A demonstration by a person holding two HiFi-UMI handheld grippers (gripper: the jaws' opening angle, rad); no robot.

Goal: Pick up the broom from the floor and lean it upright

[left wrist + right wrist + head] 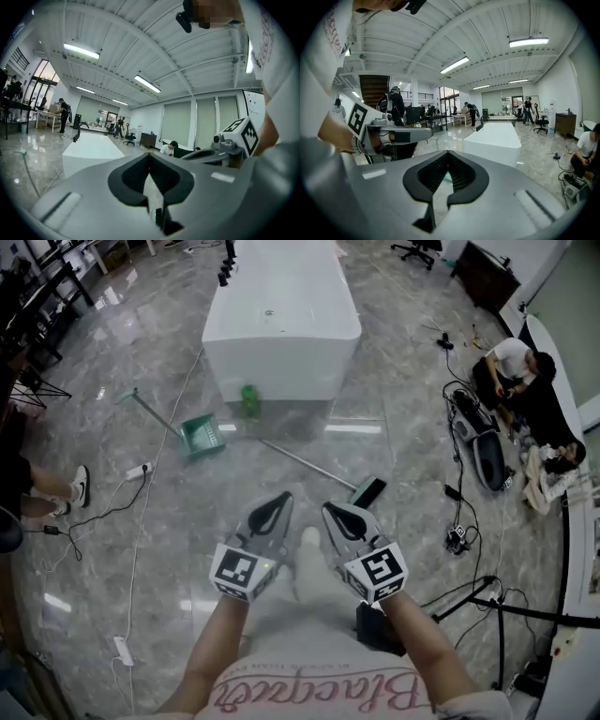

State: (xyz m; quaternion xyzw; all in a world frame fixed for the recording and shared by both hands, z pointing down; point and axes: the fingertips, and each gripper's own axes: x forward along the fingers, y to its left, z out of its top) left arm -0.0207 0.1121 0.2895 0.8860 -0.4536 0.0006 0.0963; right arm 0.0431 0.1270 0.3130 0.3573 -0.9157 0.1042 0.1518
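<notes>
Head view: broom (314, 465) lies flat on floor (169, 549) just ahead of 2 grippers, green dustpan (202, 435) further left; left gripper (281, 501) & right gripper (333, 512) jaws fully closed, nothing held, clear of broom

Bright strip lights (528, 42), floor (403, 381) glare

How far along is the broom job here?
Nothing is done yet: the broom lies flat on the floor. In hand: nothing; the left gripper and right gripper are shut and empty, short of the broom. Left: open the jaws, grip it, lift it and lean it upright.
</notes>
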